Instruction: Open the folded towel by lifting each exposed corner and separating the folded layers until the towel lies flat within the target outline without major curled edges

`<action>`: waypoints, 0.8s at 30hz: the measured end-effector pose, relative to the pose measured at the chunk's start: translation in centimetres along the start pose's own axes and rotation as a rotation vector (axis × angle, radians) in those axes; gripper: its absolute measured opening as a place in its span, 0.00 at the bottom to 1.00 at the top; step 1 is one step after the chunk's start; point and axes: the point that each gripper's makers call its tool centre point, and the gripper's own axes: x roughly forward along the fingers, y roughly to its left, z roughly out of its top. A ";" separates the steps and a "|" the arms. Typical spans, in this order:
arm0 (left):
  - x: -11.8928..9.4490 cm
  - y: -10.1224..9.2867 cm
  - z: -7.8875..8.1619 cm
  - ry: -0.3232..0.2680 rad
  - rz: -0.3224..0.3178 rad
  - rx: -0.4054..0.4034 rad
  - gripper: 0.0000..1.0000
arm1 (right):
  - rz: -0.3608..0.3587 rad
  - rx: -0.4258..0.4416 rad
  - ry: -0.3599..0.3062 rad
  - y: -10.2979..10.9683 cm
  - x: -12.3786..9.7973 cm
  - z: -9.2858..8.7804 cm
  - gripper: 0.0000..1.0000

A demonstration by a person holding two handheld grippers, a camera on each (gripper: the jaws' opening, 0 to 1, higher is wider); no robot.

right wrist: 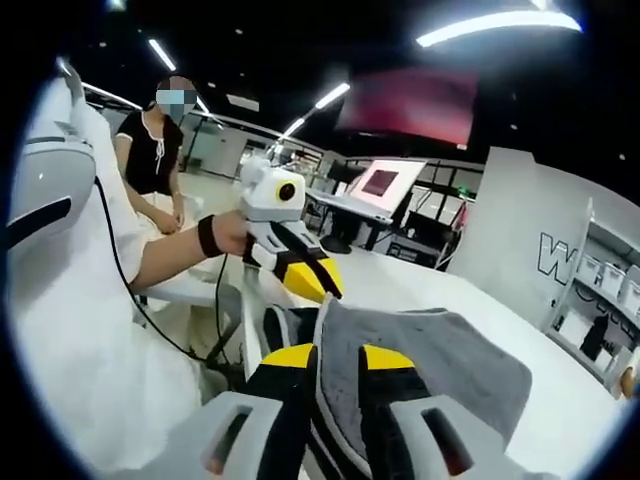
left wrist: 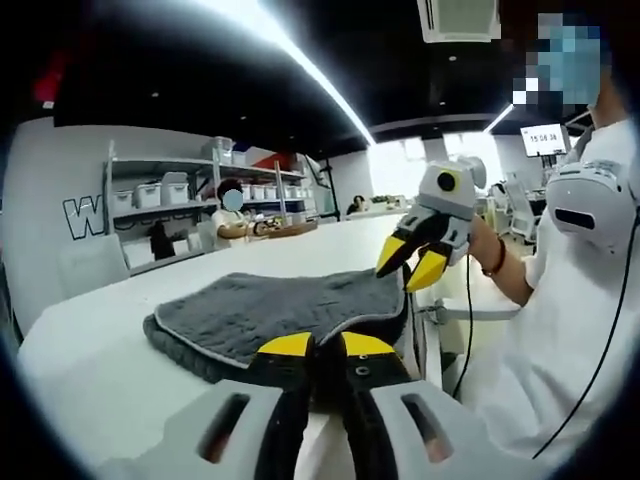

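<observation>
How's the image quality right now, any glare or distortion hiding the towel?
Left gripper view: the ceiling light strip blows out white and the fisheye bends the table, yet the towel is evenly lit and sharp. Right gripper view: background dim, the towel crisp, its nearest fold crowded by the right gripper.

The room was bright at table level and dark overhead. Long ceiling strip lights (left wrist: 300, 60) burned to pure white glare in the left gripper view, and a shorter strip (right wrist: 495, 25) did the same in the right gripper view. The white table (left wrist: 90, 370) was near overexposure and lost surface detail. A soft shadow sat under the near edge of the grey towel (left wrist: 270, 310). Fisheye distortion bent the wall and shelves (left wrist: 170, 200) toward the edges, where sharpness fell off. The jaws at the bottom of both views were soft and out of focus. Distant background detail was hazy, with windows (left wrist: 400, 165) blown out.
</observation>
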 end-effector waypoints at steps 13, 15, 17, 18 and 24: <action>0.2 0.1 0.7 -0.037 0.012 0.011 0.03 | 0.042 -0.011 -0.015 1.0 2.4 1.0 0.12; 0.2 0.0 0.7 -0.044 0.009 0.007 0.03 | 0.050 -0.008 -0.019 1.2 2.8 1.1 0.12; 0.2 0.1 0.7 -0.047 0.011 0.004 0.03 | 0.057 -0.015 -0.011 1.4 3.2 1.0 0.12; 0.2 0.1 0.8 -0.049 0.012 0.004 0.03 | 0.058 -0.011 -0.010 1.4 3.5 1.0 0.12; 0.1 0.0 1.0 -0.054 0.016 0.008 0.03 | 0.029 -0.059 0.048 1.4 4.8 0.4 0.14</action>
